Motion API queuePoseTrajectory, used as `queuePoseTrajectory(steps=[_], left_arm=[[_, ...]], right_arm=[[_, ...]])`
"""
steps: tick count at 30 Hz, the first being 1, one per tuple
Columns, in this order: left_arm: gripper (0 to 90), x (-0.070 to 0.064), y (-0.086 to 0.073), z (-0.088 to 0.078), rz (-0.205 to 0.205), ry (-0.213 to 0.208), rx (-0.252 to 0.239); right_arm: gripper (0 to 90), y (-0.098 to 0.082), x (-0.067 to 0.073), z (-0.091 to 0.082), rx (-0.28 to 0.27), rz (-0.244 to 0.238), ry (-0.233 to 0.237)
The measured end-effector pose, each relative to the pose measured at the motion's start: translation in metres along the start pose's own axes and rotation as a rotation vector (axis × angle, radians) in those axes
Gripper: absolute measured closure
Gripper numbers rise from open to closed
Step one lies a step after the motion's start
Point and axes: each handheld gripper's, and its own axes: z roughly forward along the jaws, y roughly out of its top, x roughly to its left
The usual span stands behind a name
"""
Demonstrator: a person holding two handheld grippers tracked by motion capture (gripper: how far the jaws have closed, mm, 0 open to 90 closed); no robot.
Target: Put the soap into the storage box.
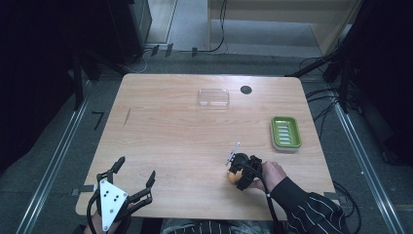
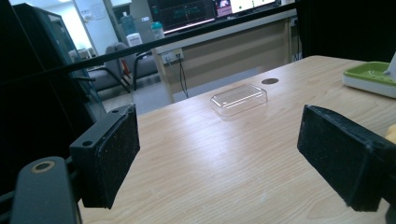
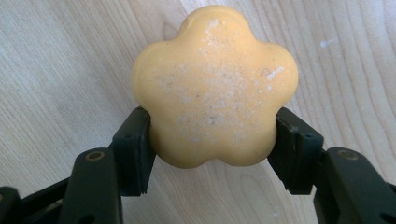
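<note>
A yellow flower-shaped soap (image 3: 215, 88) lies on the wooden table (image 1: 175, 136), and my right gripper (image 3: 212, 147) is shut on it, one black jaw pressed against each side. From above, the right gripper (image 1: 238, 176) points down at the table's front right with the soap (image 1: 234, 177) under it. My left gripper (image 1: 135, 168) rests at the front left corner, its jaws wide apart and nothing between them. In the left gripper view its two black pads (image 2: 114, 149) frame bare table.
A clear plastic lid or box (image 1: 213, 97) lies at the back centre, next to a round cable hole (image 1: 246, 89). A green soap dish (image 1: 286, 132) stands at the right edge. The same clear box (image 2: 239, 98) and green dish (image 2: 371, 77) lie ahead of the left gripper.
</note>
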Motion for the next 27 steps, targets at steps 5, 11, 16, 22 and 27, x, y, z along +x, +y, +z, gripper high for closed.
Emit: queuePoseTrajectory(steps=[5,11,16,22,27], left_arm=[[13.0,0.000,0.000,-0.001,-0.005,0.002,0.000],[13.0,0.000,0.000,-0.001,-0.002,0.001,0.000],[13.0,0.000,0.000,0.000,-0.002,0.002,0.002],[13.0,0.001,0.000,-0.001,-0.005,-0.001,-0.001],[13.0,0.000,0.000,0.000,-0.004,0.000,0.000]], right_arm=[[40.3,-0.003,-0.003,-0.003,-0.007,0.020,-0.013],[40.3,-0.005,-0.008,-0.004,-0.008,0.027,-0.024],[40.3,-0.009,-0.013,-0.006,-0.014,0.050,-0.033],[40.3,-0.012,-0.017,-0.007,-0.010,0.060,-0.045],[40.3,-0.017,-0.024,-0.008,-0.016,0.082,-0.056]])
